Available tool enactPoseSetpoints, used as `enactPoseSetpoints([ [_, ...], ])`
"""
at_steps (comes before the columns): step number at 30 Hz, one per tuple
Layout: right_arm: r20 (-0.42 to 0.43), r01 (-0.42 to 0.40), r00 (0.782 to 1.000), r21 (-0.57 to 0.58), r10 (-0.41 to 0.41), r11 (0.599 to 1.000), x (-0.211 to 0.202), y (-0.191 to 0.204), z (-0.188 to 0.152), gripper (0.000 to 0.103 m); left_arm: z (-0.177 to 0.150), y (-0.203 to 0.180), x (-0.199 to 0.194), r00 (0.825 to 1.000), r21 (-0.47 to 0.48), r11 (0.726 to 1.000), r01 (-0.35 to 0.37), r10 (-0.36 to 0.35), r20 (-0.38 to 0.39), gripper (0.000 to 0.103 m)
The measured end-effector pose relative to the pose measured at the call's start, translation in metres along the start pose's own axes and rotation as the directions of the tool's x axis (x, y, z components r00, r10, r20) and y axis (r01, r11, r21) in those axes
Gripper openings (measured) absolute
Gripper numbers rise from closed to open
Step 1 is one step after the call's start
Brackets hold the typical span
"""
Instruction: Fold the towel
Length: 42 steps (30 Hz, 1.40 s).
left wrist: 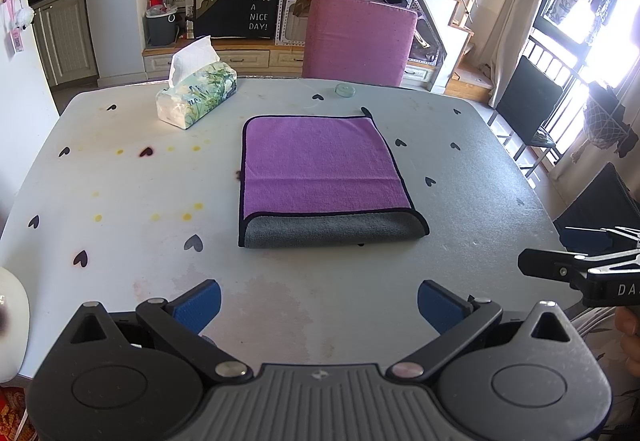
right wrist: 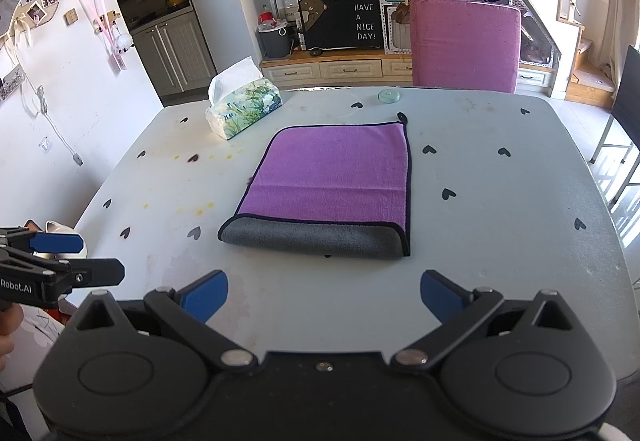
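Bright daylight pours through the window (left wrist: 600,25), blown out to white glare; the worktop (left wrist: 120,181) is evenly lit and sharp, while fisheye distortion bends both frames' dark-cornered edges.

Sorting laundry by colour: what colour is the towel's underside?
Grey, on the folded purple towel; clearest in the right wrist view.

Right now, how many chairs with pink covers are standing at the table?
1. The pink chair stands at the far edge of the table, beyond the folded towel. Dark chairs stand on the right; others may be hidden.
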State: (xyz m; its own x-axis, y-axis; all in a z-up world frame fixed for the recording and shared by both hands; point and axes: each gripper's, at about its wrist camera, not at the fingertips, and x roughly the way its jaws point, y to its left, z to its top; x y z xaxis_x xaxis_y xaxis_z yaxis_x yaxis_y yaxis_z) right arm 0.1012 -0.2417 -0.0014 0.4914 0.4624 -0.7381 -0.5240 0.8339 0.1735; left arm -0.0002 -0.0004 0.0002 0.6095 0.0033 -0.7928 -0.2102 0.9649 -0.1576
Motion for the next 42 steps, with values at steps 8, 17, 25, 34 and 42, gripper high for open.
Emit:
enactPoseSetpoints([
  [8, 0.006, 0.013, 1.0, 0.006, -0.013, 1.0, 0.005, 0.0, -0.005, 0.103, 0.001, 0.001, -0.003, 1.0, 0.006, 1.0, -0.01, 0.01, 0.016, 0.103],
  [17, 0.025, 0.028, 0.999, 0.008, -0.028, 1.0, -0.004, 0.002, -0.003, 0.103, 0.004, -0.002, -0.007, 0.999, 0.01, 0.999, -0.043, 0.043, 0.022, 0.103],
  [25, 0.038, 0.037, 0.999, 0.006, -0.037, 0.999, -0.006, 0.001, 0.006, 0.103, 0.011, -0.004, -0.001, 0.998, -0.005, 0.998, -0.062, 0.062, 0.015, 0.103],
  [34, 0.05, 0.04, 0.998, 0.018, -0.041, 0.999, 0.0, -0.005, 0.031, 0.103, 0.032, -0.004, 0.001, 0.988, -0.005, 0.99, -0.141, 0.141, 0.066, 0.103],
  [42, 0.064, 0.053, 0.996, 0.034, -0.055, 0.998, 0.008, -0.012, 0.057, 0.103, 0.057, 0.005, 0.003, 0.979, -0.039, 0.984, -0.173, 0.176, 0.101, 0.103],
])
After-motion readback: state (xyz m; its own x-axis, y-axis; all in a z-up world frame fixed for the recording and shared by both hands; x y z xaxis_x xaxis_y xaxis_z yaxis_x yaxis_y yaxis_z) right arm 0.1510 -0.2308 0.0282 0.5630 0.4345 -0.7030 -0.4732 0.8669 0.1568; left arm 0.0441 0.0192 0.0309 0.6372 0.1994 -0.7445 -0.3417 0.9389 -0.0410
